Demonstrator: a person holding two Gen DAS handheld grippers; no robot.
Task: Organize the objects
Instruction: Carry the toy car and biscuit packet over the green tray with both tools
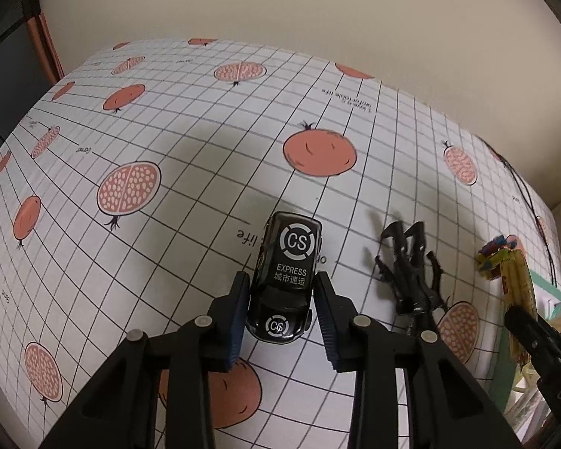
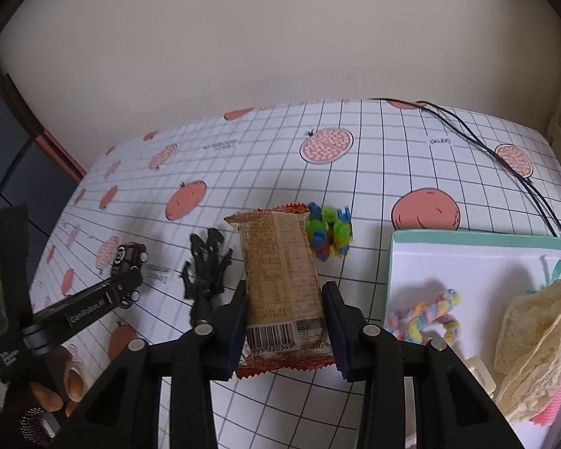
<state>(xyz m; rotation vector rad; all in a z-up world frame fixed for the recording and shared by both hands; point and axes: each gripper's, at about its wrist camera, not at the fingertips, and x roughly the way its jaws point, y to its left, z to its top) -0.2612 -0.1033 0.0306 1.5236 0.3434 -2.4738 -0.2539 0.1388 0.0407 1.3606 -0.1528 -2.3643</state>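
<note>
Right wrist: box (image 2: 392, 262) holds candy rope (image 2: 422, 318), shells (image 2: 535, 336); right claw (image 2: 285, 321) pinching snack packet (image 2: 280, 280).

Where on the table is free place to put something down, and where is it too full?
Free: the far cloth between the toy car and the wall, and the left side. In the box, the white floor behind the pastel twist is bare. Crowded: the strip from car past the black clip and snack pack to the colourful toy.
</note>
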